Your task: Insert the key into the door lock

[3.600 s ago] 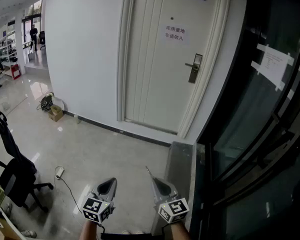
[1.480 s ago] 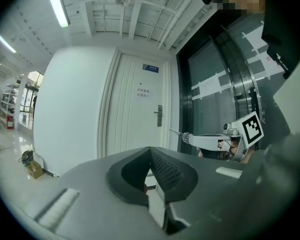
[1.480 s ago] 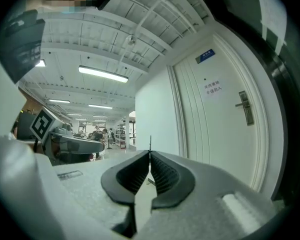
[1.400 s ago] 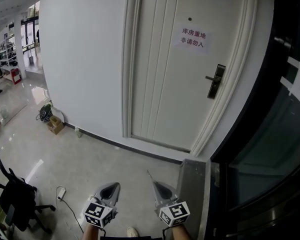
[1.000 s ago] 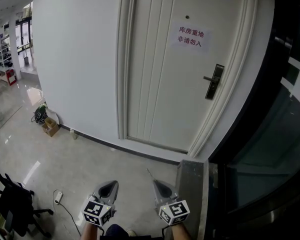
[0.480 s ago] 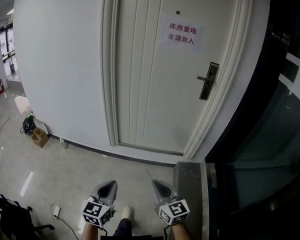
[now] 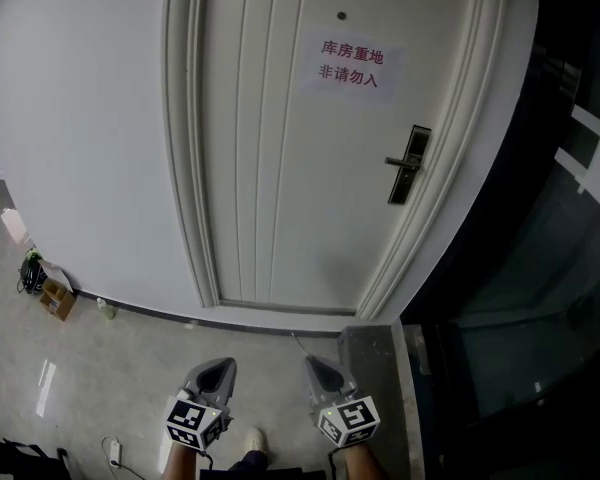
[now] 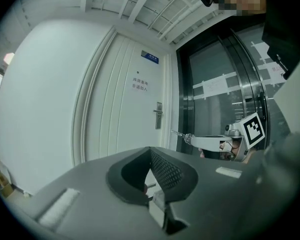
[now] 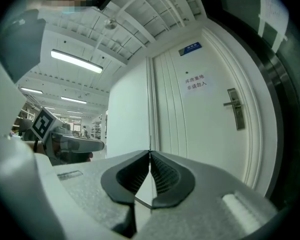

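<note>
A white door (image 7: 270, 158) stands ahead, with a dark metal lock plate and lever handle (image 7: 404, 163) near its right edge and a paper notice (image 7: 348, 64) above. My right gripper (image 7: 313, 366) is low in the head view, shut on a thin key (image 7: 296, 343) that sticks forward from its tips. My left gripper (image 7: 216, 373) hangs beside it, shut, with nothing in it. Both are well short of the door. The left gripper view shows the lock (image 8: 158, 115) and the right gripper (image 8: 189, 137) with the key (image 8: 177, 133). The right gripper view shows the lock (image 9: 235, 109) up right.
A dark glass wall (image 7: 540, 218) with a taped sheet (image 7: 598, 156) runs along the right, beside a grey floor strip (image 7: 372, 358). A white wall (image 7: 70, 138) lies left of the door frame, with a small box (image 7: 56, 298) and cables (image 7: 30, 266) at its foot.
The door has come nearer and larger in the head view, and the open room at the left has slid out of sight. Both grippers keep their place and stay shut.
</note>
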The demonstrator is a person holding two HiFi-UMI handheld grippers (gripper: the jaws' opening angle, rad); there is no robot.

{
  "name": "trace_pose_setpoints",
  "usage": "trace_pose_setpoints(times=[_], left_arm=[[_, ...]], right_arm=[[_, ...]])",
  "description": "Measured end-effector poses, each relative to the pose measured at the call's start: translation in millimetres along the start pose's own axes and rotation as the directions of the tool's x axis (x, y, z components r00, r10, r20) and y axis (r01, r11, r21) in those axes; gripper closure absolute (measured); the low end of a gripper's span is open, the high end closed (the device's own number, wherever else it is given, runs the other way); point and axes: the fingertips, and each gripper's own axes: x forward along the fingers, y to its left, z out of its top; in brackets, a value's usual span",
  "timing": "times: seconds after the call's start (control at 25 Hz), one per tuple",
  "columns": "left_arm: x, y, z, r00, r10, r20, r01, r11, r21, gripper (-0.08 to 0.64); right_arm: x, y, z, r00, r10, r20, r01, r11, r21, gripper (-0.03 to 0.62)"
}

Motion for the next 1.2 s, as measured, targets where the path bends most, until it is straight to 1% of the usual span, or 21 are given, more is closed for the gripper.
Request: trace_pose_setpoints(times=[0.16, 0.32, 0.48, 0.68, 0.92, 1.08, 1.2], left_arm=[[32.8, 14.5, 6.0, 0.998, -0.055, -0.009, 0.055, 0.998, 0.003, 0.558], [64.3, 24.1, 9.9, 0.994, -0.108, -0.017, 0.108, 0.994, 0.005, 0.558], [95.1, 30.8, 13.1, 0.986, -0.168, -0.020, 0.168, 0.986, 0.006, 0.558], [131.9, 35.2, 19.6, 0.970, -0.242, -0.017, 0.242, 0.970, 0.020, 0.558], [168.5, 31.2, 17.2, 0.953, -0.303, -0.021, 0.304, 0.953, 0.021, 0.558], [190.5, 27.5, 16.3, 0.944, -0.329, -0.026, 0.329, 0.944, 0.022, 0.558], [207.7, 24.4, 14.3, 0.941, -0.336, -0.025, 0.337, 0.941, 0.024, 0.558]], right_arm=[[17.2, -27.8, 6.4, 0.997, -0.076, 0.006, 0.076, 0.997, -0.001, 0.581], [27.5, -54.7, 12.1, 0.989, -0.149, 0.014, 0.149, 0.989, 0.003, 0.581], [35.1, -78.0, 14.4, 0.975, -0.221, 0.019, 0.221, 0.975, 0.006, 0.581], [40.9, -102.9, 18.6, 0.952, -0.305, 0.034, 0.305, 0.952, 0.009, 0.581], [41.3, -131.3, 18.3, 0.928, -0.370, 0.037, 0.370, 0.929, -0.003, 0.581], [40.1, -152.7, 18.6, 0.913, -0.406, 0.043, 0.407, 0.914, 0.003, 0.581], [41.0, -173.2, 18.1, 0.903, -0.426, 0.049, 0.426, 0.904, -0.002, 0.581]])
